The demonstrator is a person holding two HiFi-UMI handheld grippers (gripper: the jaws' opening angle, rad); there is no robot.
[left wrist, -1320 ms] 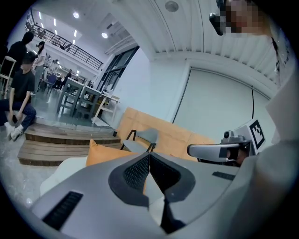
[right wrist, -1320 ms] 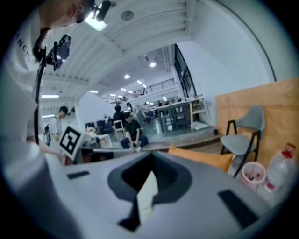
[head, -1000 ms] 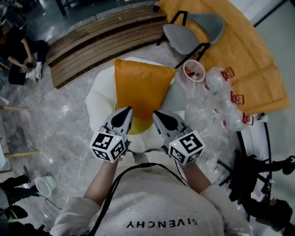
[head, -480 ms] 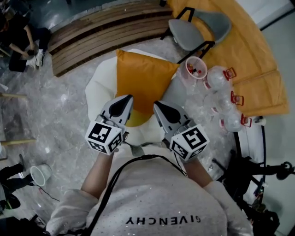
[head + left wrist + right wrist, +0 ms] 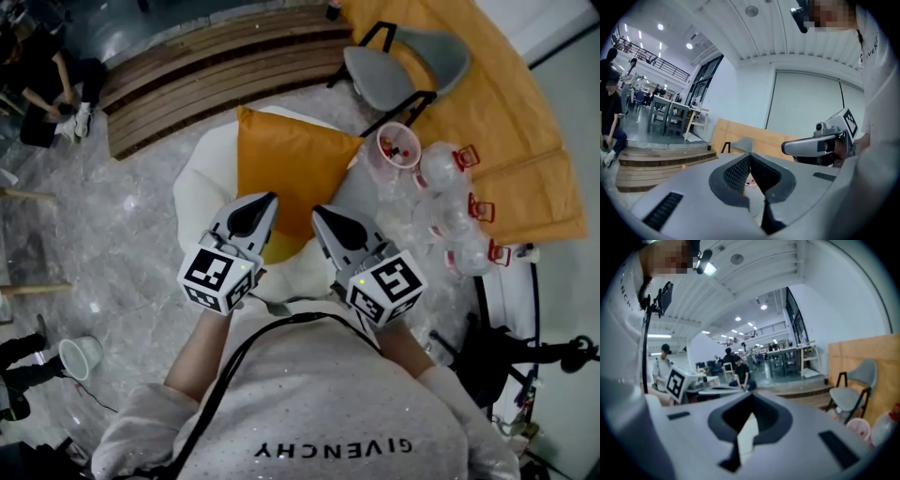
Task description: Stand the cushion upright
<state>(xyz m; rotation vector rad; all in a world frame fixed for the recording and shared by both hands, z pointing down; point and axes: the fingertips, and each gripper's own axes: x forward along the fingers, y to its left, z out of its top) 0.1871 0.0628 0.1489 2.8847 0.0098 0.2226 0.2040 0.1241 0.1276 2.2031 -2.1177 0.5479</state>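
Both tongs closed, nothing between the jaws. The left tongs (image 5: 266, 200) and right tongs (image 5: 319, 212) are held side by side in front of the person's chest, tips pointing away. Each gripper view confirms it: the left tongs (image 5: 750, 157) are pinched to a thin seam and the right tongs (image 5: 751, 398) are the same, with only a sliver of background showing behind them.

The cushion (image 5: 295, 169) is orange and sits on a white seat (image 5: 202, 187), straight ahead of the tongs and lower, centred between them. Its broad face is turned up toward the head view. It's near square, with the slightly longer side running away from the person. The near edge is hidden behind the tong tips, so contact can't be told. Neither gripper view shows the cushion face, so the tongs are probably above it.

Neither hand is clearly nearer. In the head view the left tip overlaps the near-left corner and the right tip sits just off the near-right edge.

Flat or propped can't be settled from this steep angle. It fits a cushion lying on the seat, or one already leaning up against the seat back. The far edge is well apart from both tongs. The side edges are reachable from either hand.
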